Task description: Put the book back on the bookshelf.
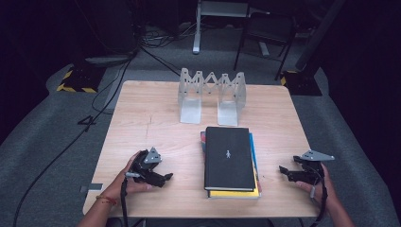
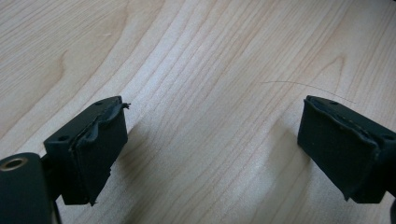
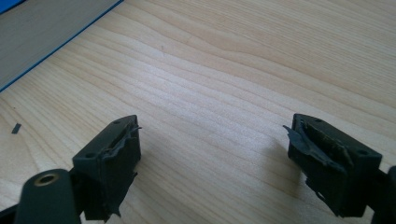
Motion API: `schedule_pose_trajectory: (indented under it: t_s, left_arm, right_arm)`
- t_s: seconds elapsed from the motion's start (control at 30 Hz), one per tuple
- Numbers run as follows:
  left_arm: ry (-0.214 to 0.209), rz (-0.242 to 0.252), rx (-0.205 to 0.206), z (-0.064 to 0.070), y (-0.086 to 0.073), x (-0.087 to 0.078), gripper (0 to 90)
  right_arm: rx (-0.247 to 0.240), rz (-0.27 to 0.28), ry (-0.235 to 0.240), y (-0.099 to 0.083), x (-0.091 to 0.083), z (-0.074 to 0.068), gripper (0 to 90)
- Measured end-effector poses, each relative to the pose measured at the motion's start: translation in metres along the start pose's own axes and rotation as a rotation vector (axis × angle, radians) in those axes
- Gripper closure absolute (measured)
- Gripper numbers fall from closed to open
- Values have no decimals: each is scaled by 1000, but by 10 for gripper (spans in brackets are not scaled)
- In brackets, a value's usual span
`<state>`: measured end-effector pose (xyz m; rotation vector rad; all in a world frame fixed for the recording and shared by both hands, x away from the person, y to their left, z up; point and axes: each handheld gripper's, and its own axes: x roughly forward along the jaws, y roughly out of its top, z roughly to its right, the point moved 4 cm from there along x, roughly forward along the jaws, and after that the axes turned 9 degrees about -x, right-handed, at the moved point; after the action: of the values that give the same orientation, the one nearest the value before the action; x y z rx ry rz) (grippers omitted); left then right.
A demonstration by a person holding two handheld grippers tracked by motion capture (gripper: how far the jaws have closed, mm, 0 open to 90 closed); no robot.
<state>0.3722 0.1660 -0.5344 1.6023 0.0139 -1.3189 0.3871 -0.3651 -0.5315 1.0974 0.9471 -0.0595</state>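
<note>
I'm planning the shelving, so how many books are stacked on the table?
3 at least: a black book on top, a blue one under it, a yellow one lowest. A reddish edge may be another.

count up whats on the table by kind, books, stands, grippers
books in the stack, by cover edges showing: 4 (black book on top, then blue, red, yellow)
metal accordion book stand: 1
grippers: 2 (left gripper, right gripper), both open
total: 7
</note>
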Motion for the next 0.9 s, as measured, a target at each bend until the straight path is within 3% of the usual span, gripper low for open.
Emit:
schedule_pose_trajectory:
  t_s: [0.17,0.37,0.57,0.9]
  left_arm:
    - [13,-8,-13,3,3,4,47]
    - [10,-7,-12,6,1,3,49]
    - [0,-10,4,11,-2,1,49]
    - [-13,-11,14,22,-3,2,48]
  right_arm:
    - [-4,-15,4,0,0,1,163]
    - [-34,-28,30,3,-3,-3,211]
    - [-73,31,87,19,-16,-18,248]
    - [-166,153,180,64,-47,-57,250]
